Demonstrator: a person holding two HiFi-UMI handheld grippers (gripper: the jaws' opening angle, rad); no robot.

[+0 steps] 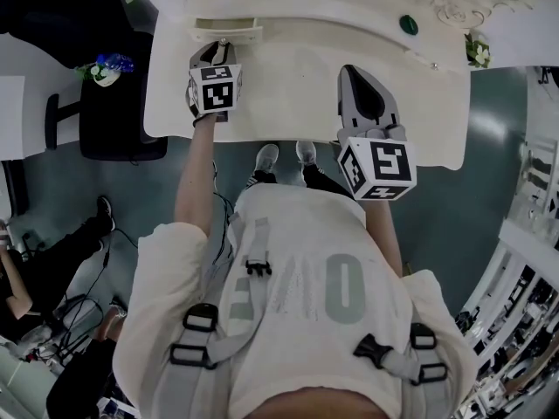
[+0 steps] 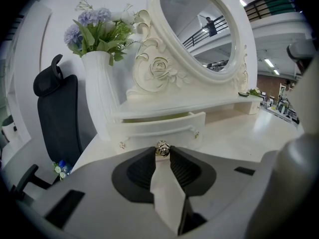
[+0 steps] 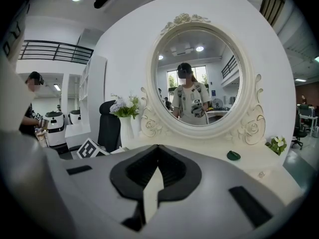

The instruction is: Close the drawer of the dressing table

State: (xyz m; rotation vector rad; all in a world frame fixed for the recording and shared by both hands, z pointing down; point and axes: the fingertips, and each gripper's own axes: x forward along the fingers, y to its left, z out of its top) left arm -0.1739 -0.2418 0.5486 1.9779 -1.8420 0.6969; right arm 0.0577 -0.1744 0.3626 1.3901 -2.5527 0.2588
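The white dressing table (image 1: 288, 103) has a small drawer (image 2: 159, 126) under its mirror shelf, standing partly pulled out; in the head view the drawer (image 1: 227, 31) juts from the back left. My left gripper (image 2: 162, 152) is shut on the drawer's round metal knob (image 2: 162, 149), with both tips pinching it. From above, the left gripper (image 1: 218, 49) reaches to the drawer front. My right gripper (image 3: 158, 147) is shut with nothing in it. It hovers over the table top right of the middle, where the head view shows the right gripper (image 1: 351, 70).
An oval mirror (image 2: 199, 29) with carved roses stands behind the drawer. A white vase of flowers (image 2: 97, 83) is left of it, with a black office chair (image 2: 57, 118) beside the table. A small green dish (image 3: 233, 155) and a flower sprig (image 3: 275, 144) sit at the right.
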